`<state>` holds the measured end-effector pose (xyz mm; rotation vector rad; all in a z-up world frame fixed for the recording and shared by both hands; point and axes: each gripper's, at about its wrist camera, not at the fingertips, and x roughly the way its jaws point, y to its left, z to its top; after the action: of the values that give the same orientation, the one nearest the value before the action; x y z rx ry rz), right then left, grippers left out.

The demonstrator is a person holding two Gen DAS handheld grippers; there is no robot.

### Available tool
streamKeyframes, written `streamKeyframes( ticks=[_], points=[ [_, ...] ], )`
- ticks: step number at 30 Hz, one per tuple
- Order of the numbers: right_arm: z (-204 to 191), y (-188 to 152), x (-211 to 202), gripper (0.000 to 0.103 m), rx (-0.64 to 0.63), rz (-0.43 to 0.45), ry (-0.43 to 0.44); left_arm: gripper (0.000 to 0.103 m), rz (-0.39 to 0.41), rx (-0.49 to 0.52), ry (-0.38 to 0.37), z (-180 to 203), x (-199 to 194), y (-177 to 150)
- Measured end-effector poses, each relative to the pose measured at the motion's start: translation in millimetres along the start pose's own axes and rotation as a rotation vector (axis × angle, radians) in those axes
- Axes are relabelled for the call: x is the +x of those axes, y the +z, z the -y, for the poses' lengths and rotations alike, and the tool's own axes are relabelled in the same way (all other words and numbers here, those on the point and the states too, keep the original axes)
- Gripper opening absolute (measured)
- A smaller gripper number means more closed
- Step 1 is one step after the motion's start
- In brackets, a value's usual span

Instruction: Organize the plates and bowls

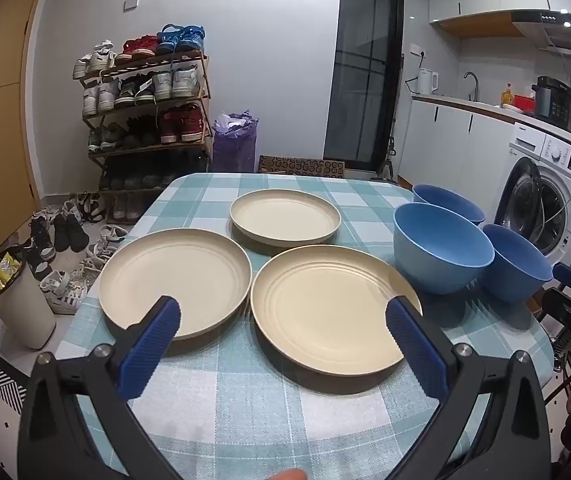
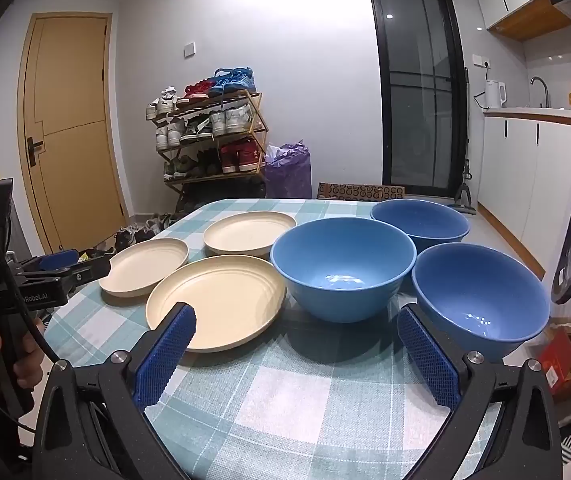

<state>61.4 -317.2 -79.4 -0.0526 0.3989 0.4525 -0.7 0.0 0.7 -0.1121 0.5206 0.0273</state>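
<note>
Three cream plates lie apart on the checked tablecloth: a near one (image 1: 327, 310) (image 2: 221, 300), a left one (image 1: 173, 278) (image 2: 145, 264) and a far one (image 1: 285, 216) (image 2: 250, 233). Three blue bowls stand upright to their right: a lighter middle bowl (image 1: 441, 252) (image 2: 343, 264), a far bowl (image 1: 447, 202) (image 2: 419, 220) and a near-right bowl (image 1: 519, 260) (image 2: 481, 292). My left gripper (image 1: 283, 314) hovers open above the near edges of the left and near plates. My right gripper (image 2: 296, 322) stays open in front of the middle bowl, holding nothing.
The table (image 1: 265, 412) is small, with rounded edges. A washing machine (image 1: 545, 200) stands close on the right, a bin (image 1: 17, 300) and loose shoes on the floor at left. A shoe rack (image 2: 209, 140) and purple bag (image 2: 287, 168) stand behind.
</note>
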Motion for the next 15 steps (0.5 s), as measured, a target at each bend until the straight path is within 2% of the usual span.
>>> streamKeyframes(
  ticks=[15],
  points=[
    [1.0,2.4,-0.2,0.103,-0.004,0.008,0.003,0.103,0.011,0.012,0.002,1.7,-2.2,3.0]
  ],
)
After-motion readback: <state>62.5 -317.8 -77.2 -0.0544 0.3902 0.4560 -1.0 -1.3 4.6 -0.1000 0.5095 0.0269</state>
